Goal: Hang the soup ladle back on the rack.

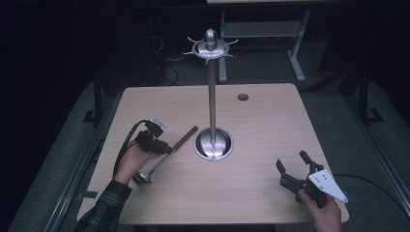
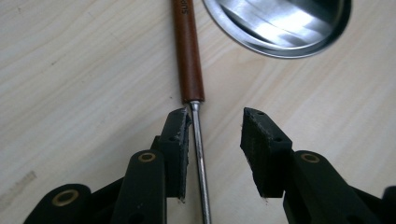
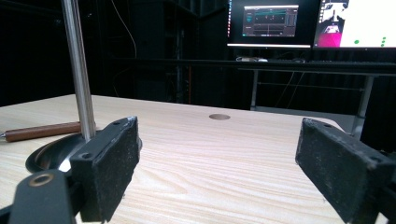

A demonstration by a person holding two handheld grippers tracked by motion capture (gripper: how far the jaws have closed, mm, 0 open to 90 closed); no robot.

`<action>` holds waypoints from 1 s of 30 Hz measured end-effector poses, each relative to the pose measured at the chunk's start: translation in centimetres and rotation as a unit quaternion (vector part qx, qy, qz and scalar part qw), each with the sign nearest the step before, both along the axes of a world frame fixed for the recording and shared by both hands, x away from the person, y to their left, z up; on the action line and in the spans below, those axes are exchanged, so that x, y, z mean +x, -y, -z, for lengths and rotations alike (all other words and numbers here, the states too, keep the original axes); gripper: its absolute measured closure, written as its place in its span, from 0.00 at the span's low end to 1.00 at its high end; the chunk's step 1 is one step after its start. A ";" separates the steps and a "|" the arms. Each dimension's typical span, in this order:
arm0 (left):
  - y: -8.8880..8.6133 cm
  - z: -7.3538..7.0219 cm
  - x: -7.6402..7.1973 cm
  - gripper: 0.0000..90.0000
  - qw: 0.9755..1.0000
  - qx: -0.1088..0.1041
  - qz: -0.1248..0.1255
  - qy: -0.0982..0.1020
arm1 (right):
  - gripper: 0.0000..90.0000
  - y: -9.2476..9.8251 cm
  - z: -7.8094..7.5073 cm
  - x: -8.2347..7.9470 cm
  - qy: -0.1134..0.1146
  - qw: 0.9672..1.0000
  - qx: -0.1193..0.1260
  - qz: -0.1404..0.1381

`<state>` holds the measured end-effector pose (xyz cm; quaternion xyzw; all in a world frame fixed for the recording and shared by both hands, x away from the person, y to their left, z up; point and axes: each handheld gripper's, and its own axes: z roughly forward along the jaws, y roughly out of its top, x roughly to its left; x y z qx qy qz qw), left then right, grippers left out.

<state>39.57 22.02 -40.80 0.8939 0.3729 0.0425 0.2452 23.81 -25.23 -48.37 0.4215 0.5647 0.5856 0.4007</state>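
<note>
Nearest in the high view, at the table's (image 1: 251,203) near right corner: right gripper (image 1: 293,167), held in a hand, jaws spread wide and holding nothing, pointing toward the stand. At near left: left gripper (image 2: 215,135) over the ladle (image 2: 189,56), jaws parted, thin steel shaft between them, lying right against the left pad (image 2: 180,140) and well clear of the right one; released, not clenched. Lying flat on the pale wood, running diagonally: small round steel bowl (image 1: 142,177) at the near end beside the left hand (image 1: 130,162), slim bright shaft in the middle, reddish-brown wooden grip (image 1: 186,137) at the far end, smooth and cylindrical with faint lettering, tip just beside the stand's round base (image 1: 213,145). Farther on: polished dish-shaped base, tall steel pole (image 1: 212,96) rising upright from it, crowned by a ring of hooks (image 1: 210,48) and a rounded knob. Beyond, near the far edge: small round hole (image 1: 243,96) in the tabletop. Farthest, in the right gripper view: two lit monitors (image 3: 271,22) on a dark desk.
</note>
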 end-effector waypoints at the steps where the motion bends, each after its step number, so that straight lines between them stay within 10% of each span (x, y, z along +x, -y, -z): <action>1: 0.2 0.1 0.2 0.68 1.000 -0.004 -0.006 0.004 | 0.14 0.0 0.0 0.0 0.000 1.000 -0.002 -0.001; 30: 5.0 2.8 4.6 0.72 0.994 0.100 0.025 -0.026 | 0.14 0.0 0.0 0.0 0.001 1.000 -0.001 0.001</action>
